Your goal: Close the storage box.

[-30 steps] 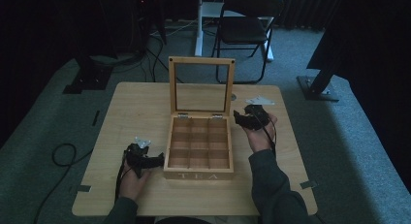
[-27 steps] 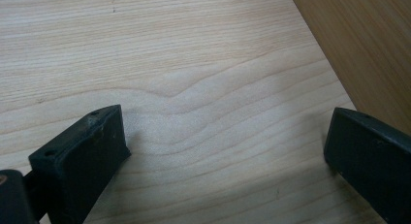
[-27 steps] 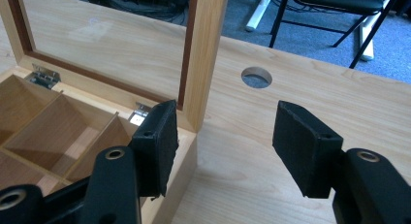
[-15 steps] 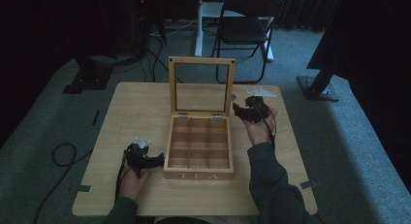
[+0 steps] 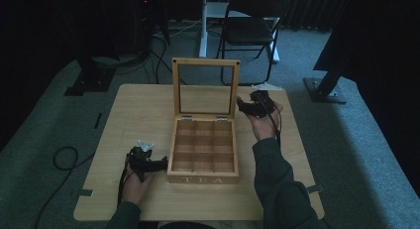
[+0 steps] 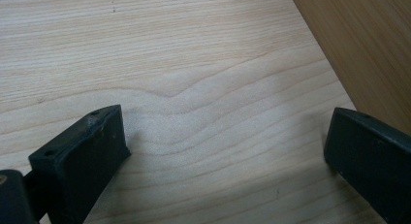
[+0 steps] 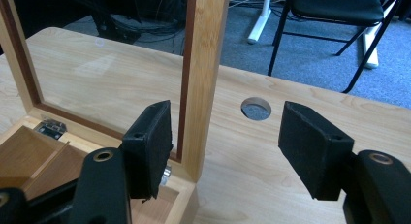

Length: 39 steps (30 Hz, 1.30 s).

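Tea box mid-worktop, lid upright; black chair beyond far edge. Right hand-held gripper just opened, straddling lid's right post without contact. Left hand-held gripper apart, empty, over bare wood.

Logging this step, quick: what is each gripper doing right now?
Left gripper: open, holding nothing, over bare table beside the tea box.
Right gripper: open, jaws just widening around the upright lid frame, not gripping it.
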### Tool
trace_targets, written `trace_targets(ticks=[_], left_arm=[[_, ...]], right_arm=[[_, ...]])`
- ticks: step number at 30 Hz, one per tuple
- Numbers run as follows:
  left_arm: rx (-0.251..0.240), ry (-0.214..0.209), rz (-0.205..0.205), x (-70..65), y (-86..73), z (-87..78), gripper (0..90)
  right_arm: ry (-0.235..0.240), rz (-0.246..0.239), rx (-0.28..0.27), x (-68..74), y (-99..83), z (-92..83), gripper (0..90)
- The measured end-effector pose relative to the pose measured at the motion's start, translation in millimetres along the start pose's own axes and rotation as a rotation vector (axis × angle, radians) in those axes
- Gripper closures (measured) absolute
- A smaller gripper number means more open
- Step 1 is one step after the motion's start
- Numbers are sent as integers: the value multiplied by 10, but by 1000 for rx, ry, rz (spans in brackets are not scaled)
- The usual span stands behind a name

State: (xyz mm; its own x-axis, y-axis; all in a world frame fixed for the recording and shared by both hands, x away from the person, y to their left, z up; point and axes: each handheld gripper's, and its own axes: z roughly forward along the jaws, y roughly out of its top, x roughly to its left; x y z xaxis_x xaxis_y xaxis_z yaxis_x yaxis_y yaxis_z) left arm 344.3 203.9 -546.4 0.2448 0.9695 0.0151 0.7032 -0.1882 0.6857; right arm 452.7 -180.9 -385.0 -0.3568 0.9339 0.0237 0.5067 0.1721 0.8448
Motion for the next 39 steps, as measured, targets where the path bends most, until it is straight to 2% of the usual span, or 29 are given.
trace_targets(ticks=[11, 19, 28, 34, 39], left_arm=[[1, 0, 2, 1, 0, -1, 16], [0, -1, 1, 1, 0, 0, 16], [-1, 0, -1, -1, 0, 1, 16], [-2, 0, -2, -1, 0, 1, 16], [-1, -1, -2, -1, 0, 0, 16]], right_arm=[[6, -25, -2, 8, 166, 139, 343], [10, -38, -14, 4, 283, 180, 340], [50, -62, -20, -41, 386, 267, 336], [55, -38, -22, -60, 489, 311, 355], [59, -94, -20, -37, 567, 358, 370]])
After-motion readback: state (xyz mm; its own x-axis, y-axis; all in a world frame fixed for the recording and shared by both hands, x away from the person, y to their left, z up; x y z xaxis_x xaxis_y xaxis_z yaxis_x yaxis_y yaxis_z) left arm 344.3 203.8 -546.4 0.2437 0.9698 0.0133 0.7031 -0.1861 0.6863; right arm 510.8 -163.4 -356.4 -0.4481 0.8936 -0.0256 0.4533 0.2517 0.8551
